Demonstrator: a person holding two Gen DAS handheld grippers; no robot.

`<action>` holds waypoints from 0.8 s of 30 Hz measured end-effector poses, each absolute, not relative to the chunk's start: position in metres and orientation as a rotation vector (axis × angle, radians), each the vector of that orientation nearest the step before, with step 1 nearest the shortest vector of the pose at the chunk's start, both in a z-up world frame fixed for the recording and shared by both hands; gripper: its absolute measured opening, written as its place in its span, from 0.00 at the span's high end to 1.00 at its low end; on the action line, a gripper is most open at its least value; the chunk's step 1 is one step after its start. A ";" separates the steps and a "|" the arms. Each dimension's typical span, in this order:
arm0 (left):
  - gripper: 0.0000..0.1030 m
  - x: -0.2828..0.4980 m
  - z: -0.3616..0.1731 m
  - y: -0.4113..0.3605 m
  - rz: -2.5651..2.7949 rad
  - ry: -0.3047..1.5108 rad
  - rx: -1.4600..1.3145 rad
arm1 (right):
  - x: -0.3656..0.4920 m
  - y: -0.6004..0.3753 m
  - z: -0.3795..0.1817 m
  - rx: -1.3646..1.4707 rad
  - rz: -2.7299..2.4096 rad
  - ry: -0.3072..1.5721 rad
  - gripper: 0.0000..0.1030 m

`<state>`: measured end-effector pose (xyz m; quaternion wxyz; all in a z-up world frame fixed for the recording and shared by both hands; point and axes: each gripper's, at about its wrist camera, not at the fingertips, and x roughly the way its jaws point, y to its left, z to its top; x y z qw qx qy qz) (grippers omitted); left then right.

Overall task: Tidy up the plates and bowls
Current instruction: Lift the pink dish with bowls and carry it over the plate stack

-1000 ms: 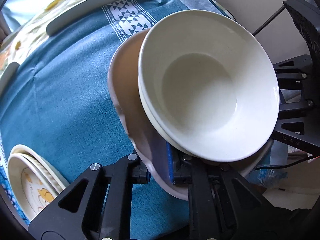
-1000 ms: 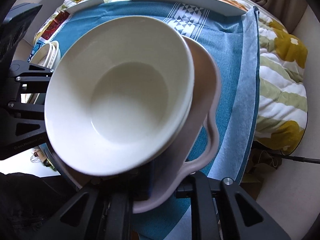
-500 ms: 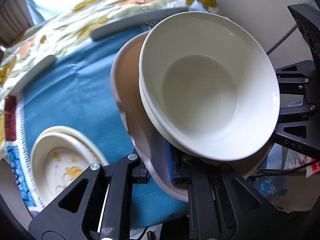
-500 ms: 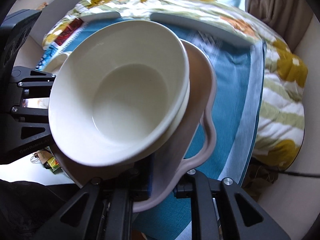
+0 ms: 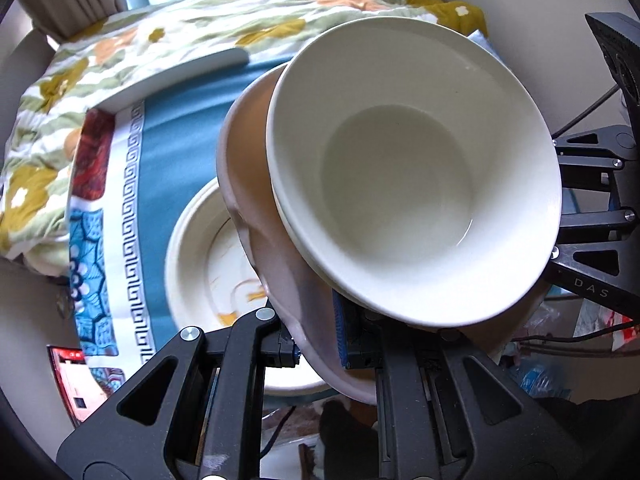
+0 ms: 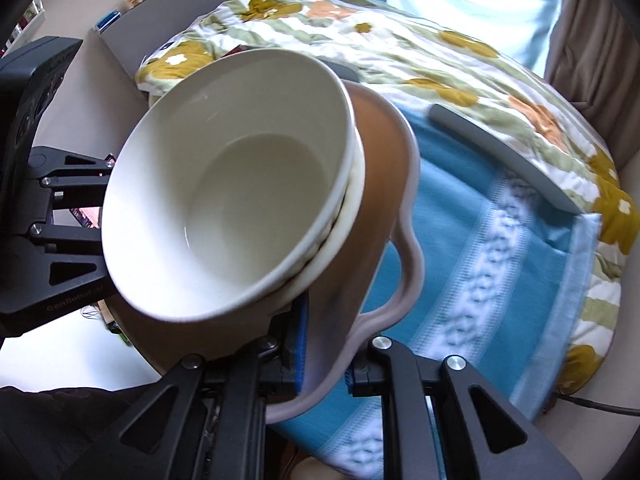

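A pink scalloped plate carries stacked white bowls and is held in the air between both grippers. My left gripper is shut on the plate's near rim. My right gripper is shut on the opposite rim of the same plate, with the bowls tilted on it. Below, in the left wrist view, a stack of cream plates with a yellow print sits on the blue tablecloth.
The blue cloth covers a low table with grey edges, over a floral quilt. The opposite gripper's black body shows at each frame's edge. A red-and-white object lies at the lower left.
Both grippers have carried the plate with the bowls leftward over the table; the cream plate stack now lies directly beneath it. The grips have not changed.
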<state>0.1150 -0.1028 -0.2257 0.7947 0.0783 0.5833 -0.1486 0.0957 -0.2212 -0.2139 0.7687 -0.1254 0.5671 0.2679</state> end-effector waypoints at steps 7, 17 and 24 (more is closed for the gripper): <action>0.90 0.111 -0.260 -0.051 -0.339 1.295 0.209 | 0.086 -0.157 -0.246 -0.210 0.535 1.281 0.87; 0.90 0.116 -0.281 -0.032 -0.400 1.283 0.214 | 0.081 -0.130 -0.270 -0.155 0.423 1.302 0.87; 0.90 0.115 -0.283 -0.032 -0.399 1.260 0.219 | 0.082 -0.133 -0.273 -0.140 0.394 1.294 0.87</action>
